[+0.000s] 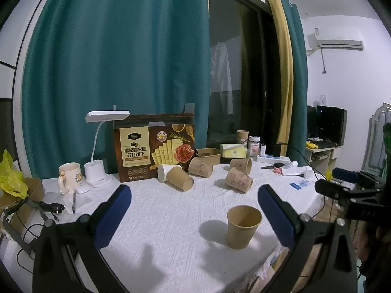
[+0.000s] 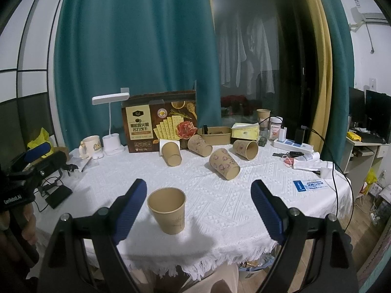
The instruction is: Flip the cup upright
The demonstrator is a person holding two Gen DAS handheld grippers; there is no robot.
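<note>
Both tongs wide, holding nothing. Cup (image 2: 167,211) upright near bench (image 2: 220,207) edge, beside right tongs (image 2: 199,210); could get bumped and tip off.

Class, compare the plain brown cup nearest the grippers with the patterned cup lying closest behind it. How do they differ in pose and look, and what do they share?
Pose: the near cup stands upright, mouth up; the patterned cup lies on its side, mouth facing the camera side.
Look: the near cup is almost plain brown with a faint sketch; the patterned cup is covered in small pinkish prints.
Shared: both are brown paper cups, look empty, and rest on the white tablecloth, ungripped.
</note>
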